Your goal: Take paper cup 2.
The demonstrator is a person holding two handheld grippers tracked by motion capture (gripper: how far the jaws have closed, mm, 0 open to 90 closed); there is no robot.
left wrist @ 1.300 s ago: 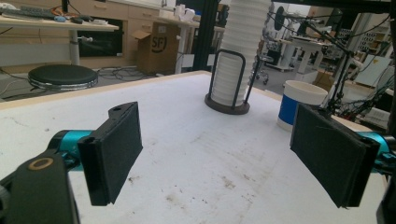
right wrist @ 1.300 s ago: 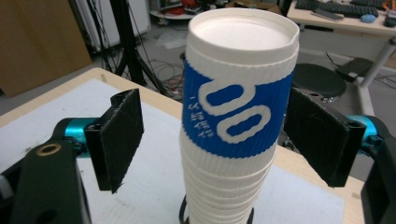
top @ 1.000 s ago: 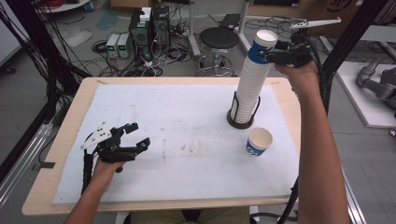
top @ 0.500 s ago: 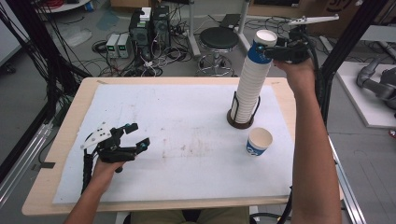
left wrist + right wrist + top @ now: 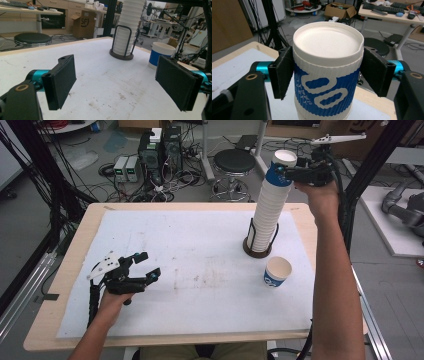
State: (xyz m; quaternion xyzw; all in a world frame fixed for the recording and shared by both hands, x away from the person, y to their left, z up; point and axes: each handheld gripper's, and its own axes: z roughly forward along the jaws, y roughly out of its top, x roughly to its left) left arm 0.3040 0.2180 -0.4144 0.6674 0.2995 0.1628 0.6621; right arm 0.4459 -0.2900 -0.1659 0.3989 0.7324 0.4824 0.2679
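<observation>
Fingers (image 5: 283,75) of right gripper (image 5: 325,75) clamped both sides of top cup (image 5: 328,72), upside-down, blue-banded, capping tall stack (image 5: 267,215) in black holder (image 5: 259,245). Since a second ago: hand crept slightly toward table's far edge, cup seemingly barely raised off stack, not free yet. Judging grip good, lift just starting; straight-up pull needed so stack doesn't tilt. Left gripper (image 5: 141,268) resting on white mat (image 5: 200,245), jaws wide apart, holding nothing, unmoved. Loose cup (image 5: 277,271) upright beside holder, likely one already peeled off.
</observation>
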